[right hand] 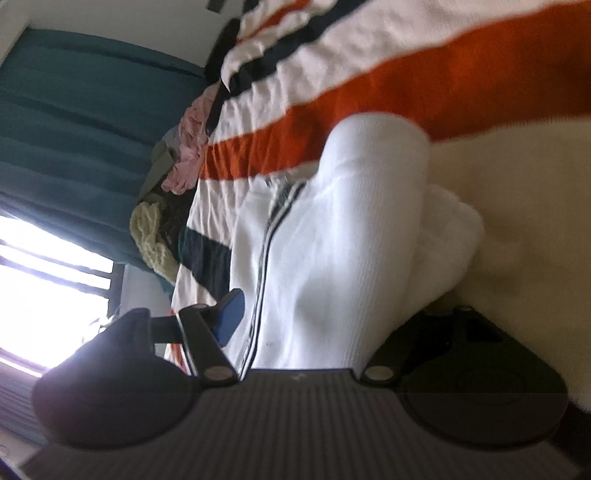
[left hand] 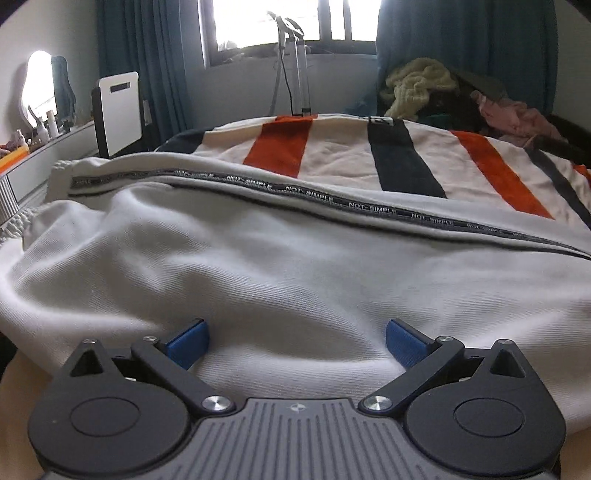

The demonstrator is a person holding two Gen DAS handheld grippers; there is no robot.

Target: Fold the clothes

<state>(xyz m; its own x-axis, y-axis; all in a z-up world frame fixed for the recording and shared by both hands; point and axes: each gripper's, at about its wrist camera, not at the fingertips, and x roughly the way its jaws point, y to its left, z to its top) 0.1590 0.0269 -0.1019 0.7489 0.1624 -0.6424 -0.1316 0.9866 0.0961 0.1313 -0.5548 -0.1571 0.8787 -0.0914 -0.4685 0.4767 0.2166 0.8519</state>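
A white garment (left hand: 280, 258) with a black side tape reading "NOT SIMPLE" (left hand: 332, 201) lies spread over a bed cover with orange and navy stripes (left hand: 399, 162). My left gripper (left hand: 297, 341) is open, its blue pads (left hand: 188, 343) wide apart and low over the white cloth. The right wrist view is rolled on its side. There my right gripper (right hand: 325, 314) is open around a raised fold of the same white garment (right hand: 332, 258). One of its blue pads (right hand: 231, 315) shows beside the striped tape (right hand: 264, 266), while the cloth hides the other finger.
A heap of loose clothes, yellow-green (left hand: 417, 86) and pink (left hand: 513, 118), lies at the bed's far right corner. Teal curtains (left hand: 465, 40) frame a bright window (left hand: 266, 22). At left stand a white panel (left hand: 118, 112) and a shelf with bottles (left hand: 48, 129).
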